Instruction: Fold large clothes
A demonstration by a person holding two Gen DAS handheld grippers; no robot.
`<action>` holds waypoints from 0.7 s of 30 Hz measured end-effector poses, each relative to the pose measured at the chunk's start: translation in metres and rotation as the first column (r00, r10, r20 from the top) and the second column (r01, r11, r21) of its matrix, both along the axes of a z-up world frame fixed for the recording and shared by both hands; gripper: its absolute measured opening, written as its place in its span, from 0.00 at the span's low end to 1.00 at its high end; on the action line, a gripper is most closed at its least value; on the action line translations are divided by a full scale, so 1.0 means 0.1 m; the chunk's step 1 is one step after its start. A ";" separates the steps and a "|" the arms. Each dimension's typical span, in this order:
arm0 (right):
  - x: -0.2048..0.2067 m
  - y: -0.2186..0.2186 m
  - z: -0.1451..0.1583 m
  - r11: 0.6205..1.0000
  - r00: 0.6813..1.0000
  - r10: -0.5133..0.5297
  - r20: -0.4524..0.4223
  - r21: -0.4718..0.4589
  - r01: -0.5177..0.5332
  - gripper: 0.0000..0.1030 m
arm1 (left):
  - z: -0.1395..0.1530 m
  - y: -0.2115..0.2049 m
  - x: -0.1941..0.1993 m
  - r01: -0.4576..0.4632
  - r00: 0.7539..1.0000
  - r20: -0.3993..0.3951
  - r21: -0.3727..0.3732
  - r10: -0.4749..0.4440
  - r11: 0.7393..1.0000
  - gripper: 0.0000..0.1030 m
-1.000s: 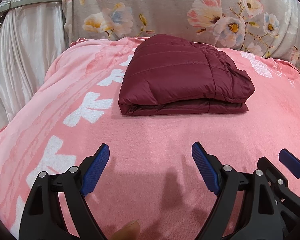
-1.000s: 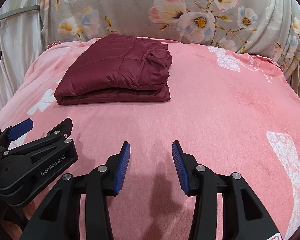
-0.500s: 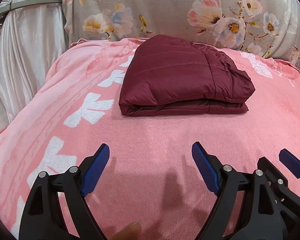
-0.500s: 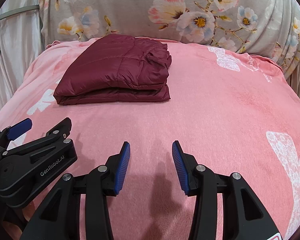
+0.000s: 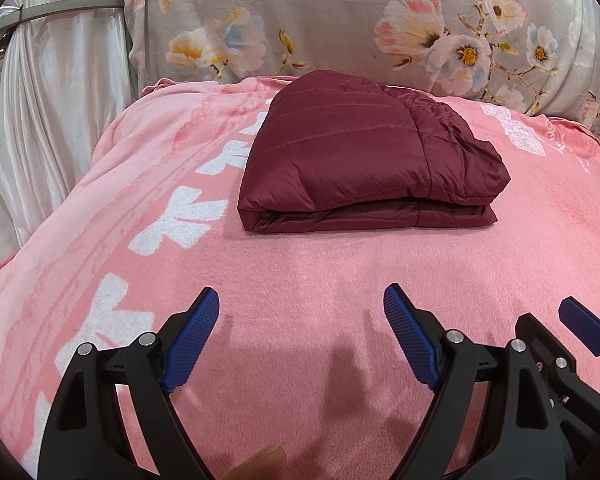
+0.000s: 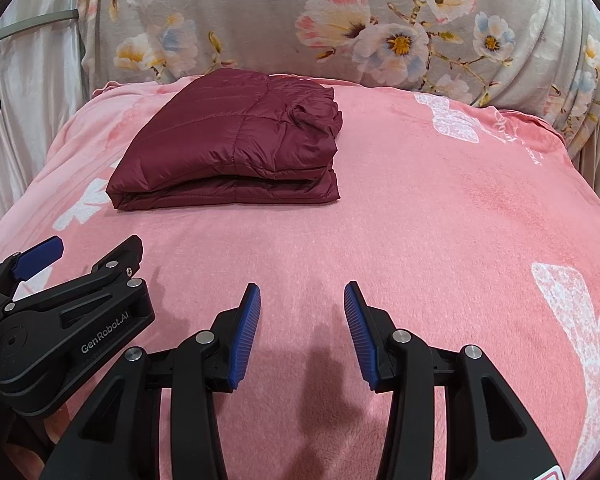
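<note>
1. The maroon puffer jacket (image 5: 364,156) lies folded into a compact stack on the pink blanket (image 5: 300,280), toward its far side, near the floral cushion (image 5: 340,20).
2. The left gripper (image 5: 302,336) hovers over the blanket, jaws wide and empty.
3. The right gripper (image 6: 302,332) sits beside it, jaws narrower, holding nothing, well apart from the jacket.

Black tongs (image 6: 302,332), ribbed blue pads (image 6: 244,338), silver screws, "GenRobot.AI" lettering.
</note>
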State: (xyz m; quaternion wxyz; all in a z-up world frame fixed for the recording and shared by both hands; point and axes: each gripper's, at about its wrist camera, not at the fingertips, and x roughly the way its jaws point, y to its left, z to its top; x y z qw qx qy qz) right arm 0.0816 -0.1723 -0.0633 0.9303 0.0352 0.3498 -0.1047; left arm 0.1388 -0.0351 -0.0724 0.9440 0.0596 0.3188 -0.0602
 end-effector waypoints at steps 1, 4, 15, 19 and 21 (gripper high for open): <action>0.00 0.00 0.00 1.000 1.000 0.000 0.000 0.000 0.000 0.43 | 0.00 0.00 0.00 0.000 1.000 0.000 0.000 0.000 1.000 0.80; 0.00 0.00 0.00 1.000 1.000 0.000 0.000 0.000 0.000 0.43 | 0.00 0.00 0.00 0.003 1.000 0.002 0.001 -0.003 1.000 0.80; 0.00 -0.01 0.00 1.000 1.000 0.001 0.000 0.000 -0.001 0.43 | 0.01 0.00 0.01 0.004 1.000 0.004 0.003 -0.004 1.000 0.80; 0.00 0.00 0.00 1.000 1.000 0.000 0.000 0.000 0.000 0.43 | 0.01 0.00 0.01 0.004 1.000 0.004 0.004 -0.004 1.000 0.80; 0.00 0.00 0.00 1.000 1.000 0.000 0.001 -0.001 0.000 0.43 | 0.01 0.01 0.01 0.004 1.000 0.005 0.005 -0.004 1.000 0.80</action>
